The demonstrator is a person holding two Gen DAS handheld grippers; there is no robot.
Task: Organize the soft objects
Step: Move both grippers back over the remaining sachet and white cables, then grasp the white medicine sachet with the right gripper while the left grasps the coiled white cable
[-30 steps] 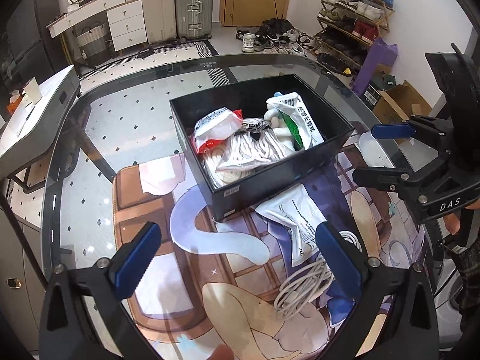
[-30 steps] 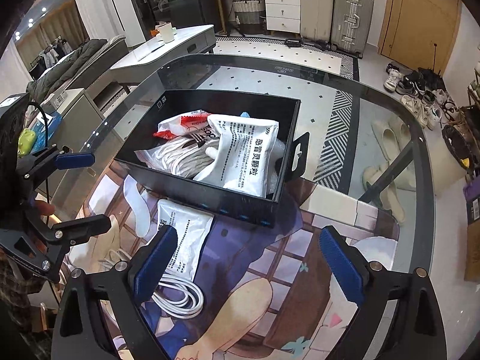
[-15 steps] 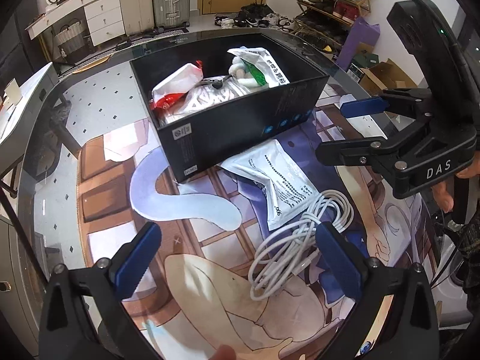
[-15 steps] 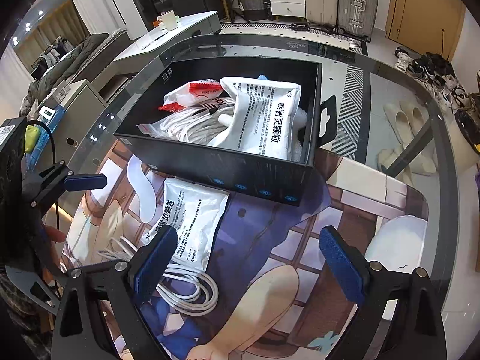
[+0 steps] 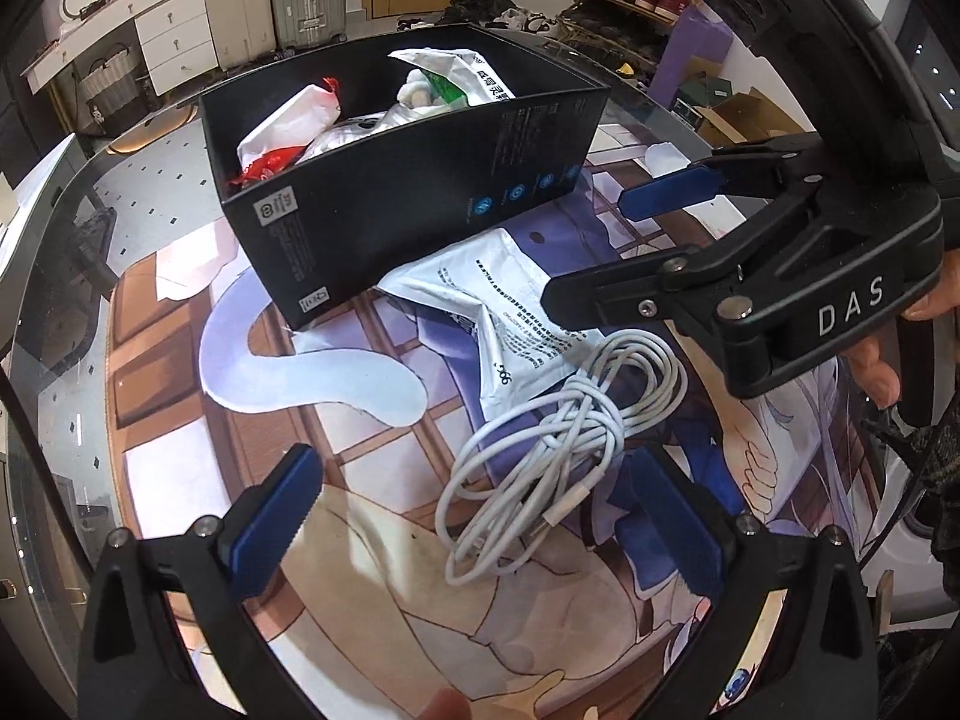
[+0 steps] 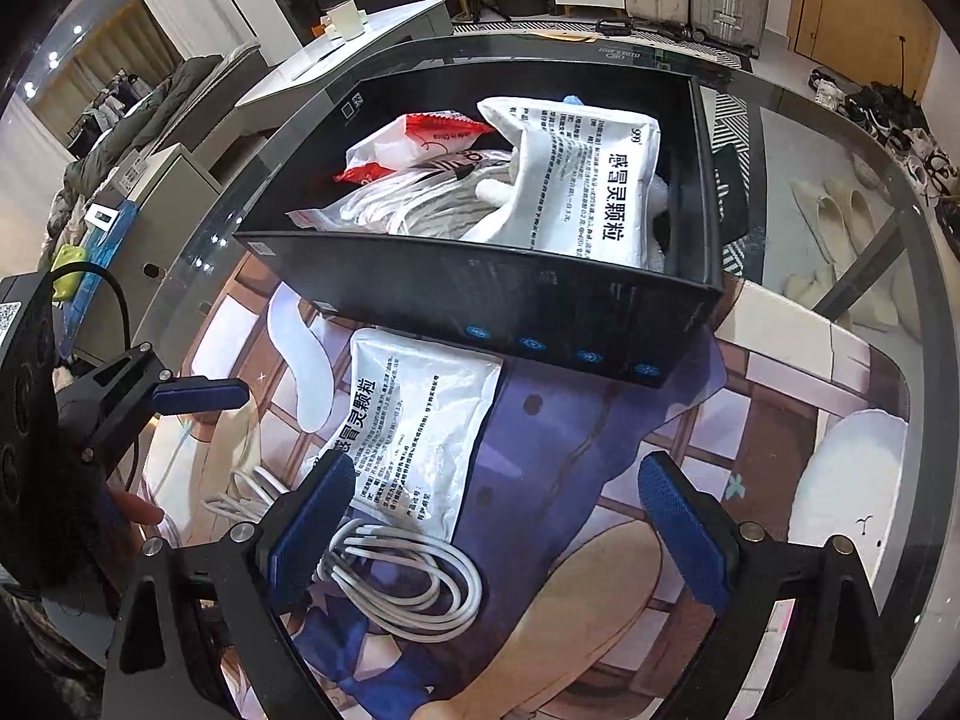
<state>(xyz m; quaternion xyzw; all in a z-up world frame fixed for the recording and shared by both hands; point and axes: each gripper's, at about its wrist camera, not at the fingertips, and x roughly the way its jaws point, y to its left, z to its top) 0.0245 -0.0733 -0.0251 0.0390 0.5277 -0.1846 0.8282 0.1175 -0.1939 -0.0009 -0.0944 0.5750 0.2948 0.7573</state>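
Note:
A black box on the printed mat holds white pouches, a red-and-white packet and bagged white cord. A white printed pouch lies flat on the mat just in front of the box. A coiled white cable lies against the pouch's near edge. My left gripper is open and empty, low over the mat, with the cable between its fingers. My right gripper is open and empty, its left finger over the cable and the pouch's corner. It also shows in the left wrist view, above the pouch.
The printed mat covers a round glass table. Past the table stand a white desk, drawers, suitcases and a shoe rack. Slippers lie on the floor under the glass.
Both grippers have moved down and closer to the pouch and cable. The cable now lies between the left fingers. The right gripper has come in over the pouch.

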